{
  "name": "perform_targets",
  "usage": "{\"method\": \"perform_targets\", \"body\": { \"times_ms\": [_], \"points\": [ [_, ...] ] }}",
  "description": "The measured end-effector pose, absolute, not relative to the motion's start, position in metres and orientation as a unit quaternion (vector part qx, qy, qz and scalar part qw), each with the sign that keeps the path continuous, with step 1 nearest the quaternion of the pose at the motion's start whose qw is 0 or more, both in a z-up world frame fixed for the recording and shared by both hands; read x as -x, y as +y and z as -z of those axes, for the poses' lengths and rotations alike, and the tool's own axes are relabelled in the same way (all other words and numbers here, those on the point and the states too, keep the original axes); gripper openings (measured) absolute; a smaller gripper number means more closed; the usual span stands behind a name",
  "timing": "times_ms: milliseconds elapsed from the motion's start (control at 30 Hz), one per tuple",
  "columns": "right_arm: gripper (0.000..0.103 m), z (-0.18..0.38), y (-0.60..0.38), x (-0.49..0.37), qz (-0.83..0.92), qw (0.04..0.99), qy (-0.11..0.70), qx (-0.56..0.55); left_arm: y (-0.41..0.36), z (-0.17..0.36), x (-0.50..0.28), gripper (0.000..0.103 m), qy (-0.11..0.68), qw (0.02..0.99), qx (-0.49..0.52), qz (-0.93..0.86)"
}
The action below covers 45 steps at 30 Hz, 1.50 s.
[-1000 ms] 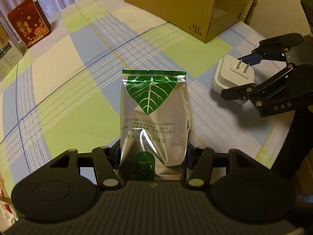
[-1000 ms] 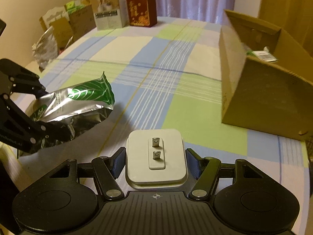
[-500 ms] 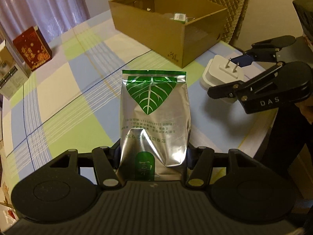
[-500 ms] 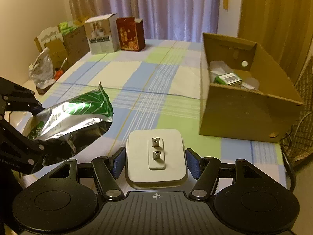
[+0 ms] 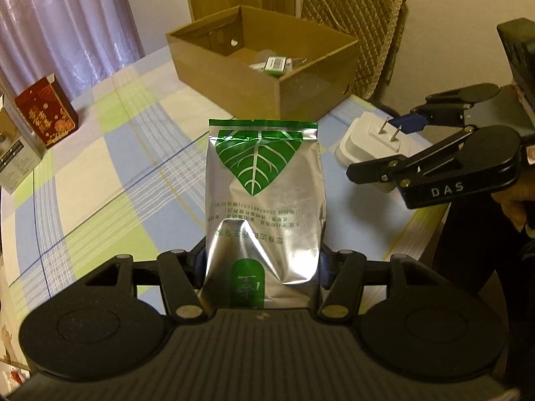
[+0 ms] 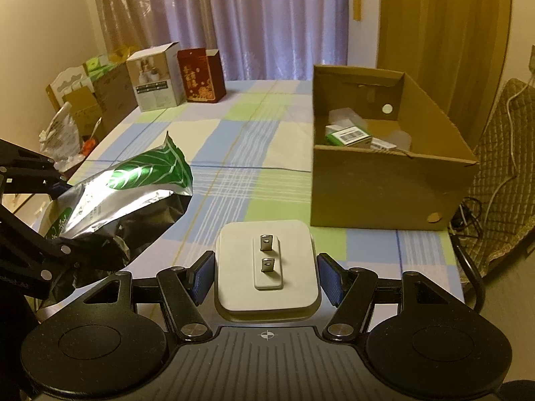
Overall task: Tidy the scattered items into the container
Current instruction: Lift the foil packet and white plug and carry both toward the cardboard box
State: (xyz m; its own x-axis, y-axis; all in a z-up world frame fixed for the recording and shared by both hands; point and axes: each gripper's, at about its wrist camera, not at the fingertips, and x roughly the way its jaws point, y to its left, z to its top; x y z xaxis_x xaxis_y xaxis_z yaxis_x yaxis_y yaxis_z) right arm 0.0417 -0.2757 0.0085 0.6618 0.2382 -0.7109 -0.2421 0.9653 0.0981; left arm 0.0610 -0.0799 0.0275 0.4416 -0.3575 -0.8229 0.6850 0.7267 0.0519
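My left gripper (image 5: 262,264) is shut on a silver foil pouch (image 5: 264,207) with a green leaf print, held above the checked tablecloth. The same pouch (image 6: 127,193) shows at the left of the right wrist view. My right gripper (image 6: 266,275) is shut on a white plug adapter (image 6: 266,267), its two prongs facing up; the adapter (image 5: 371,147) also appears at the right of the left wrist view. The open cardboard box (image 5: 267,63) stands farther ahead on the table. Inside the box (image 6: 384,173) lie a green carton and some clear wrapping.
A red box (image 6: 200,75) and a white box (image 6: 155,78) stand at the far table edge, with bags (image 6: 63,133) at the left. A padded chair (image 5: 354,26) sits behind the cardboard box. The tablecloth (image 6: 254,140) stretches between grippers and box.
Both grippers have risen with their loads; the views now look down into the cardboard box, whose inside was hidden a second ago.
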Motion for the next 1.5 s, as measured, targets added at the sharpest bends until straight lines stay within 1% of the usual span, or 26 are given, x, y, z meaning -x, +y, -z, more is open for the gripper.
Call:
{"method": "perform_targets", "body": {
  "times_ms": [367,733,1033,1500],
  "points": [
    [0.067,-0.025,-0.301,-0.046,-0.112,0.919,0.378,0.001,-0.109,-0.044,-0.076,0.055,0.404,0.833,-0.184,0.330],
    [0.067,-0.053,-0.345,-0.076,-0.088,0.931,0.354,0.000,-0.156,-0.057,-0.116,0.055,0.387,0.835,-0.189,0.343],
    [0.067,-0.063,-0.368,-0.101,-0.076,0.937,0.340,0.011,-0.185,-0.066,-0.146,0.055,0.373,0.835,-0.198,0.353],
    [0.067,-0.067,-0.388,-0.137,-0.072,0.939,0.335,0.025,-0.208,-0.070,-0.182,0.055,0.367,0.835,-0.201,0.358]
  ]
}}
